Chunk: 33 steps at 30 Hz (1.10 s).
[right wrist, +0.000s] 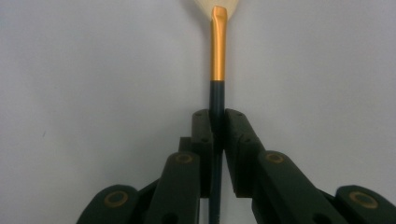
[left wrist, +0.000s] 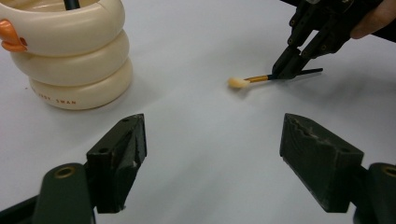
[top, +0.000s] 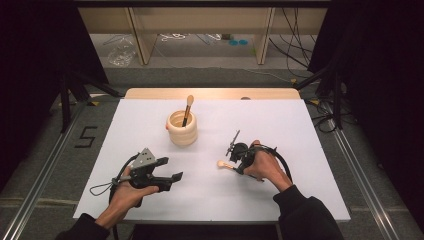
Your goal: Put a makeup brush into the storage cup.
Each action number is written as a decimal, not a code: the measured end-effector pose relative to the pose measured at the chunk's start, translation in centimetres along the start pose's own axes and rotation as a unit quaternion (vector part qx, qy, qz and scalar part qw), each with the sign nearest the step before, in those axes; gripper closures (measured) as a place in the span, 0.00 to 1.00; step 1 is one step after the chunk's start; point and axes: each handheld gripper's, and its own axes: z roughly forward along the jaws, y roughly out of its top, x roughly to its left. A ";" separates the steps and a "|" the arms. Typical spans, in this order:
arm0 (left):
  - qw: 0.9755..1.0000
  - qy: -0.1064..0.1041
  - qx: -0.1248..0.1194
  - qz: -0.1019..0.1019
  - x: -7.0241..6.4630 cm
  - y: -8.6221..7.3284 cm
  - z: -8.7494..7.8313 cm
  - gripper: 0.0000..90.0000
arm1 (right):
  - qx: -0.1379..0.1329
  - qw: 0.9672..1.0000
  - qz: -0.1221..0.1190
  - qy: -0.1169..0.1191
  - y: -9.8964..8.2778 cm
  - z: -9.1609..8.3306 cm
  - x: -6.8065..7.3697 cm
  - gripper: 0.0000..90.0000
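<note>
A person sits at a white desk point(top: 150, 125) with a two-jaw gripper in each hand. The right gripper point(top: 235, 161) has its jaws clamped on the dark handle of a small makeup brush point(right wrist: 218, 70). From the right gripper view, the handle runs straight up between the two pads, then a gold ferrule, then the pale tuft at the top edge. The grip sits on the handle rather than the bristles, likely so the soft tip stays clean and free to lead.

In the high view the brush lies low over the desk, right of centre, its tuft pointing left. From the left gripper view the tuft appears to rest on the surface or just above it; which one is hard to tell.

A cream ringed cup point(top: 182, 129) stands upright near the middle of the desk, well apart from the held brush. A second brush point(top: 188, 107) already stands in it, tuft up, which suggests the cup is where this one belongs.

The left gripper point(top: 167, 170) rests on the desk at the left, jaws wide and holding nothing, angled towards the cup and brush as if waiting to help.
</note>
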 end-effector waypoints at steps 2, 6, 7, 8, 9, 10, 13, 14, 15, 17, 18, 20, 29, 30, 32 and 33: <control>1.000 0.000 -0.001 -0.001 0.0 0.0 0.0 0.26 | -0.008 1.000 0.004 -0.003 0.0 -0.3 -0.1 0.93; 1.000 0.000 -0.002 -0.002 0.0 0.0 0.0 0.26 | -0.022 1.000 0.003 -0.005 -0.2 -0.8 -0.4 0.93; 1.000 0.000 -0.002 -0.002 0.0 0.0 0.0 0.26 | -0.022 1.000 0.003 -0.005 -0.2 -0.8 -0.4 0.93; 1.000 0.000 -0.002 -0.002 0.0 0.0 0.0 0.26 | -0.033 0.999 0.006 -0.010 -0.2 -1.2 -0.6 0.93; 1.000 0.000 -0.002 -0.002 0.0 0.0 0.0 0.26 | -0.033 0.999 0.006 -0.010 -0.2 -1.2 -0.6 0.93; 1.000 0.000 -0.002 -0.002 0.0 0.0 0.0 0.26 | -0.049 0.999 0.008 -0.014 -0.3 -1.5 -0.8 0.93; 1.000 0.001 -0.002 -0.003 0.1 0.0 0.0 0.26 | -0.066 0.998 0.012 -0.018 -0.4 -2.0 -1.0 0.93; 1.000 0.001 -0.002 -0.004 0.1 0.0 0.0 0.26 | -0.071 0.997 0.011 -0.017 -0.4 -2.1 -1.1 0.93; 1.000 0.001 -0.002 -0.004 0.1 0.0 0.0 0.26 | -0.080 0.997 0.013 -0.018 -0.5 -2.2 -1.1 0.93; 1.000 0.001 -0.002 -0.004 0.1 0.0 -0.1 0.26 | -0.086 0.996 0.018 -0.019 -0.5 -2.4 -1.2 0.93; 1.000 0.001 -0.002 -0.003 0.1 0.0 -0.1 0.26 | -0.088 0.996 0.017 -0.022 -0.6 -2.5 -1.3 0.93; 1.000 0.002 -0.001 -0.003 0.1 0.0 -0.1 0.26 | -0.113 0.993 0.020 -0.026 -0.7 -2.9 -1.7 0.93; 1.000 0.001 -0.002 -0.004 0.1 0.0 0.0 0.26 | -0.188 0.980 0.040 -0.057 -0.7 -3.8 -2.3 0.93; 1.000 0.002 -0.001 -0.004 0.1 0.0 -0.1 0.26 | -0.205 0.976 0.045 -0.062 -0.8 -4.0 -2.4 0.93; 1.000 0.002 -0.001 -0.003 0.1 0.0 -0.1 0.26 | -0.216 0.972 0.054 -0.072 -0.8 -4.2 -2.5 0.93; 1.000 0.002 -0.001 -0.003 0.1 0.0 -0.1 0.26 | -0.216 0.972 0.054 -0.072 -0.8 -4.2 -2.5 0.93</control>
